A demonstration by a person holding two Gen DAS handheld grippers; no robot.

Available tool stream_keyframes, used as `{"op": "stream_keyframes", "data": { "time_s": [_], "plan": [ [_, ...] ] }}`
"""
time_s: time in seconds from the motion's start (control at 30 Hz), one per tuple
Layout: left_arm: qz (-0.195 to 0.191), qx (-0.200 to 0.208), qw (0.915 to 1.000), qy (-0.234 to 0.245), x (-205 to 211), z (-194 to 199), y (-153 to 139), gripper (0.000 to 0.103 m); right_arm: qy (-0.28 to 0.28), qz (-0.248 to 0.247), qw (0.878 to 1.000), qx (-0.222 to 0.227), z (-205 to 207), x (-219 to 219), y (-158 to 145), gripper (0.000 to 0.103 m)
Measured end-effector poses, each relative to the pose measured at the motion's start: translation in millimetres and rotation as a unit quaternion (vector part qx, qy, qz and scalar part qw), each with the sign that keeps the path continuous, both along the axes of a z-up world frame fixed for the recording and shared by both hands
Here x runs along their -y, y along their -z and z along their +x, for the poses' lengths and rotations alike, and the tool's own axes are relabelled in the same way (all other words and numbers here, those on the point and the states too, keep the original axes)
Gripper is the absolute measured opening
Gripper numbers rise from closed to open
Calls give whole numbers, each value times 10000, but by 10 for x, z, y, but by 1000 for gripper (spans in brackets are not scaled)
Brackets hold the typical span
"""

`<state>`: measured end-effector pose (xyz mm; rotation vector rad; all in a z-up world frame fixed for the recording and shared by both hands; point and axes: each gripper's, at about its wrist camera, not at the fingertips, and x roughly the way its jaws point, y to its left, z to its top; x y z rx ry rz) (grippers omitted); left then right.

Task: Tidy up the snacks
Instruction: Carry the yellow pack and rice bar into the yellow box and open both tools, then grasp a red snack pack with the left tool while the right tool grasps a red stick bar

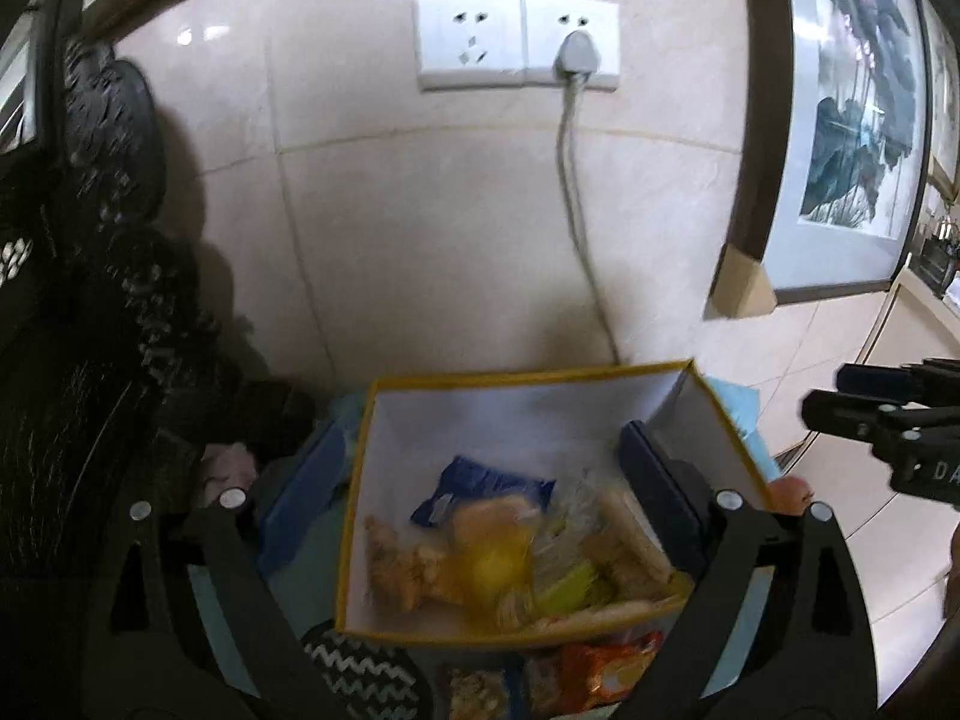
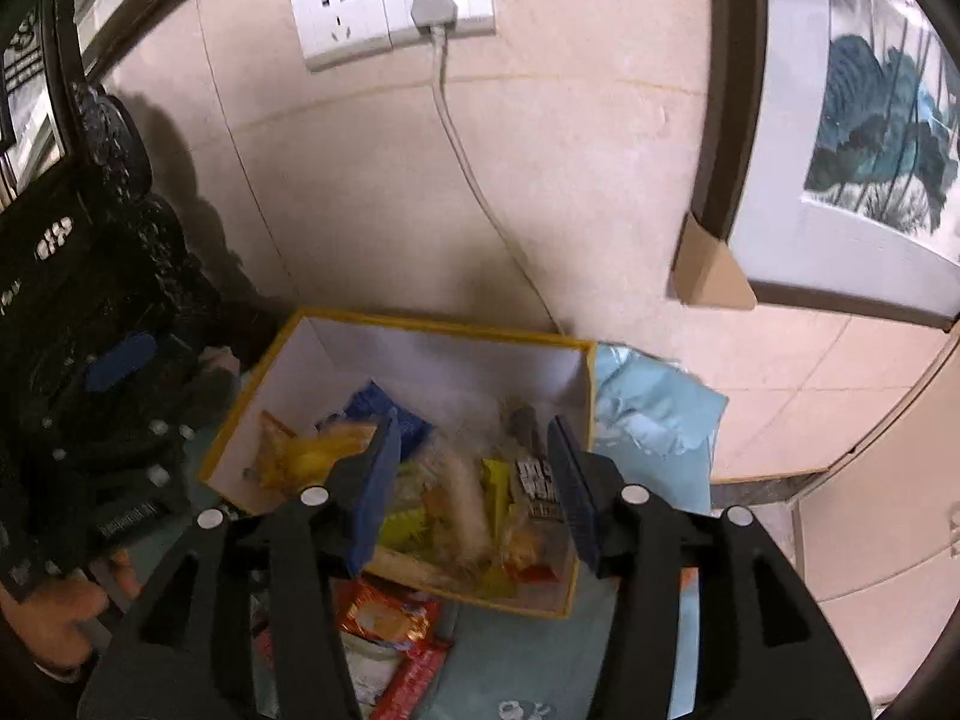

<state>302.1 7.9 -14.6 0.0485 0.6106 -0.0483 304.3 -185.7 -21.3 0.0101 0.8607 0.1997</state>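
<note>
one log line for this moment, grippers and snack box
left gripper: open, empty | right gripper: open, empty | yellow-rimmed white cardboard box: holds wrapped snacks | orange snack packet: outside box, near side

Your two grippers are matte black plastic with angular linkage arms and cut-out slots. Your left gripper (image 1: pixel 486 480) has round silver rivets at its pivots and dark blue ribbed pads (image 1: pixel 654 480). Your right gripper (image 2: pixel 474 480) matches it: same silver rivets, blue ridged fingers (image 2: pixel 375 486). White lettering marks one black body.
</note>
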Motion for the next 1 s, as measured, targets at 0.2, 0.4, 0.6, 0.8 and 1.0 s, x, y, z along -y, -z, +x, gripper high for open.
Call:
{"op": "stream_keyframes", "data": {
  "time_s": [0.2,0.4,0.6,0.8,1.0],
  "plan": [
    [-320,-427,9979,-355,-281,-225,331,94,11,-3,9993,-380,-246,5,363,52],
    [-533,-774,9937,-604,-477,-553,670,94,9,122,9966,-820,-530,-54,745,52],
    [-221,-1286,9908,-355,-389,-973,1190,94,15,197,9898,-1409,-815,-153,1231,52],
    [20,-1567,9875,-148,-336,-1259,1536,94,-107,152,9845,-1744,-1071,-314,1548,52],
    [66,-1651,9863,-12,-333,-1356,1701,94,-153,90,9838,-1783,-1161,-416,1637,52]
  ]
}}
